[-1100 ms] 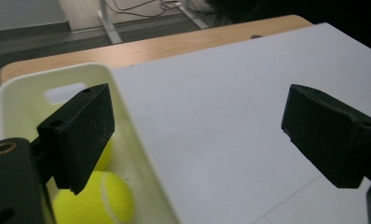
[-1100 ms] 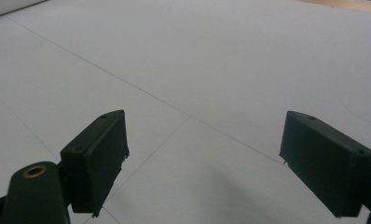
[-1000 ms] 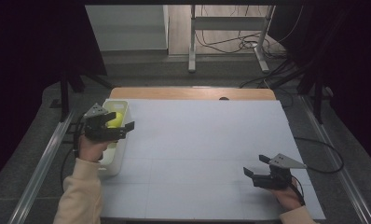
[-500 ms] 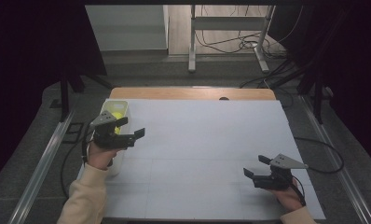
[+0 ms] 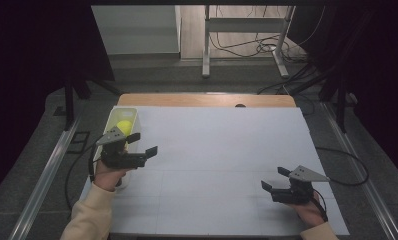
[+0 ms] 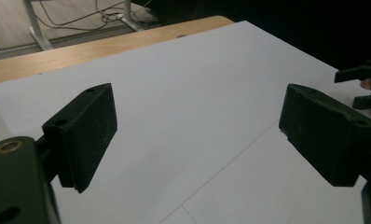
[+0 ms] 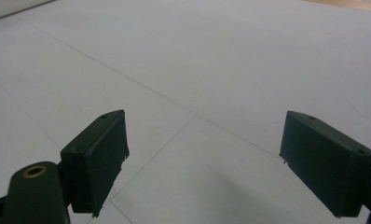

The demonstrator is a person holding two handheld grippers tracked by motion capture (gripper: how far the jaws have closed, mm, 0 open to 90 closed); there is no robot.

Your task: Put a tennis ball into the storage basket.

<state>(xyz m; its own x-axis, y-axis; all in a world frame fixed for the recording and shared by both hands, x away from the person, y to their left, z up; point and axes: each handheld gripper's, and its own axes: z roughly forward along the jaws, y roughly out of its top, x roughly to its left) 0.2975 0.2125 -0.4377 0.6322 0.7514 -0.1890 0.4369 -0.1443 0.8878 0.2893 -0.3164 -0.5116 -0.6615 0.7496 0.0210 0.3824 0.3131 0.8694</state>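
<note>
Left tool (image 5: 143,144) hangs over the white surface (image 5: 222,150) just beside the clear tray (image 5: 112,125), jaws wide with nothing between them, though they have just been closing a little. The yellow ball (image 5: 124,127) sits in that tray at the surface's left edge. Right tool (image 5: 275,179) rests low near the right front corner, jaws spread and empty.

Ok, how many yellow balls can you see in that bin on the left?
1. A yellow ball lies in the far end of the pale bin at the table's left edge. The left tool and hand cover the bin's near part, so more could be hidden there.
</note>
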